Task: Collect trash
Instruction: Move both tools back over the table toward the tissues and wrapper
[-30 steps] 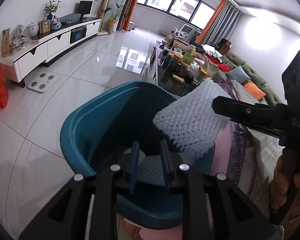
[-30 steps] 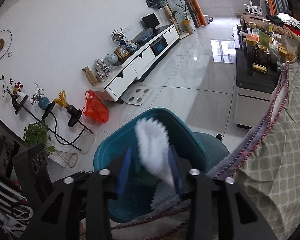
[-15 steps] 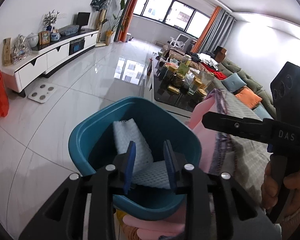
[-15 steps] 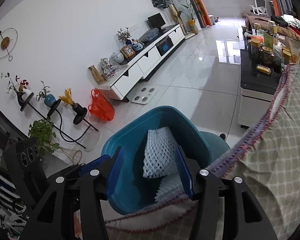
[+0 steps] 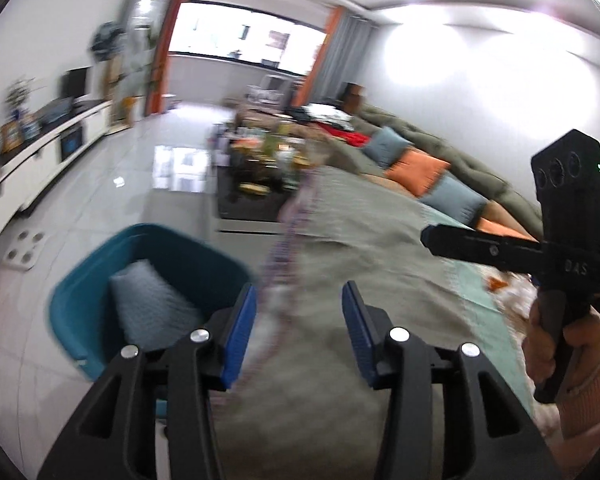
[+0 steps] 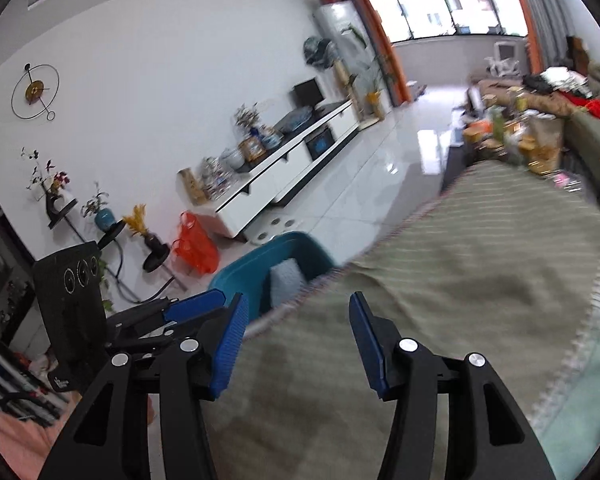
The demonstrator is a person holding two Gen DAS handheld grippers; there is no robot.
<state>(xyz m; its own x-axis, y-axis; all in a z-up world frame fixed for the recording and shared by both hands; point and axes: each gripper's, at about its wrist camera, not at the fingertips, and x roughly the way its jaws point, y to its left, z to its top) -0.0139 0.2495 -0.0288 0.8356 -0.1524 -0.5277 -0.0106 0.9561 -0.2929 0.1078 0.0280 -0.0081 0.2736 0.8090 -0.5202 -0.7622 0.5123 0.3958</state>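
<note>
the left tongs [image 5: 299, 322] stood with their blue pads apart and nothing between them; their jaws had just been opening, and only the blurred cloth showed through the gap. the right tongs [image 6: 296, 330] were likewise apart and empty, held over the grey-green patterned cloth with a beaded fringe [image 6: 480, 264] that covered the desk. in the left wrist view the right tongs appeared from the side as a black bar, with a person's hand [image 5: 564, 344] wrapped round the handle.

the task's thing — a white foam mesh sleeve [image 5: 152, 304], the sort that wraps fruit — lay inside the teal plastic bin [image 5: 72, 304] on the pale tiled floor, leaning against the bin's inner wall. the right wrist view showed the same sleeve [image 6: 286, 280] peeping over the teal rim [image 6: 240, 276], just beyond the edge of the cloth. whether more than one sleeve lay in there could not be told through the blur.

so that much looked done: the foam was in the bin and neither pair of tongs held anything. what was left was harder to judge — the cloth near the tongs looked bare, but a small orange scrap [image 5: 496, 282] and some pale bits showed at the far right edge of the left view, beyond the black bar. those may have been more trash to fetch; the picture was too smeared to say.
</note>
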